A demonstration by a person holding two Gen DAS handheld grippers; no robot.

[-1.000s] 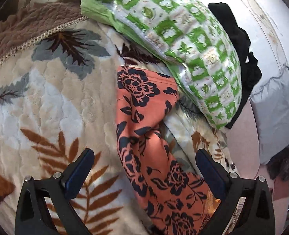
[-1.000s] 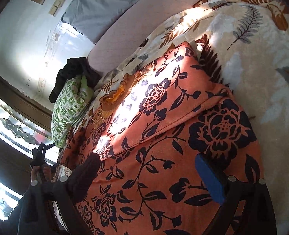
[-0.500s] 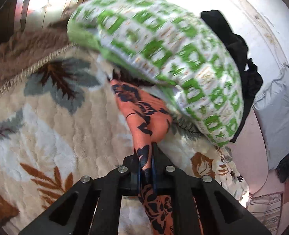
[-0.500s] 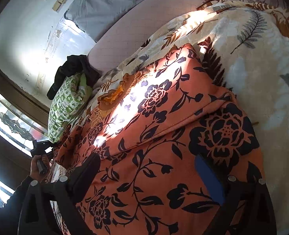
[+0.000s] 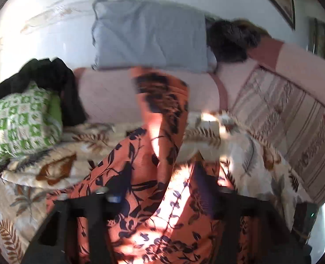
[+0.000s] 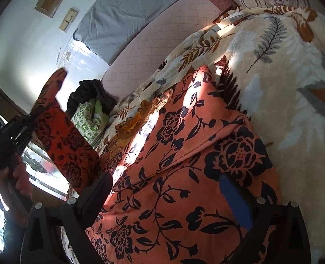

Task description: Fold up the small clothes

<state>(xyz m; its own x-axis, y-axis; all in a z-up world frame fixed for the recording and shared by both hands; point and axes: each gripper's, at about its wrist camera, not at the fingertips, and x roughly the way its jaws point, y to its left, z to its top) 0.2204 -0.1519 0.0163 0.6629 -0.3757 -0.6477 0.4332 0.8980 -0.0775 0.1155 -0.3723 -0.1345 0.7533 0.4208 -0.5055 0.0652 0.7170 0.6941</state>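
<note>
On bed (image 6: 272, 66), cloth (image 5: 162, 132) end swung over by left gripper (image 5: 159, 186). Jaws just reopened wide, cloth loose between; fold begun.

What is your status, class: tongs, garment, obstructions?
Left tongs just opening, raised end of the orange floral garment loose between them. Right tongs open above the flat part. Green pillow off to the side.
</note>
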